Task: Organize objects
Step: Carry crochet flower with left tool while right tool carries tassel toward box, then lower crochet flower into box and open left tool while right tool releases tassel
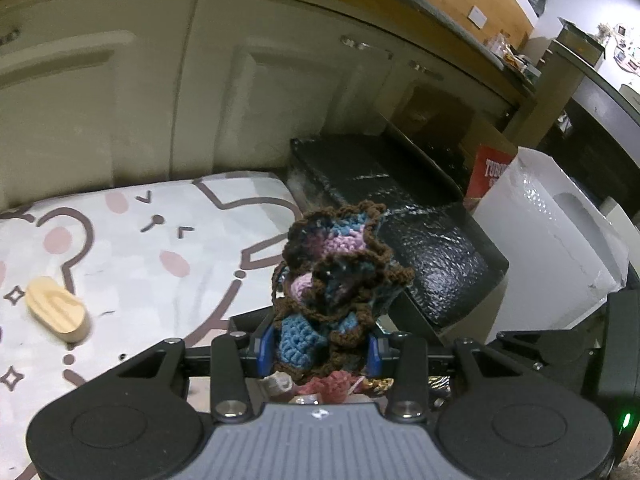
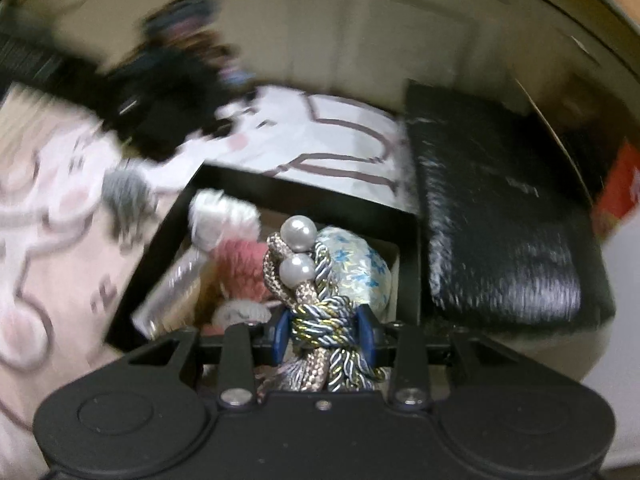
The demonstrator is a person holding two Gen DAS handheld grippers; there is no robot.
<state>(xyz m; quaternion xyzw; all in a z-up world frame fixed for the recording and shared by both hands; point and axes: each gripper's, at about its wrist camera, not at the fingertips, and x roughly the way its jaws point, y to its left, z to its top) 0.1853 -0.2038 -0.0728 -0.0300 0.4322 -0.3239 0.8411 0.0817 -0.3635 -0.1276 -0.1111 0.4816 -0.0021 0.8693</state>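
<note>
My left gripper (image 1: 318,350) is shut on a crocheted piece (image 1: 332,280) in brown, blue and pink yarn, bunched up and held above the mat. My right gripper (image 2: 322,332) is shut on a knotted cord ornament (image 2: 316,304) of silver, blue and gold rope, topped by two pearl beads (image 2: 298,248). It hangs over an open black box (image 2: 408,280). Inside the box lie a pink knitted item (image 2: 240,264), a white fluffy item (image 2: 224,216) and a blue-flowered pouch (image 2: 360,268). The right wrist view is blurred by motion.
A patterned cartoon mat (image 1: 160,248) covers the floor, with a wooden oval block (image 1: 56,308) on its left. A black textured lid (image 1: 400,216) lies beside it, a white container (image 1: 552,240) to the right. Cream cabinet doors (image 1: 160,100) stand behind. A grey tuft (image 2: 124,192) lies near the box.
</note>
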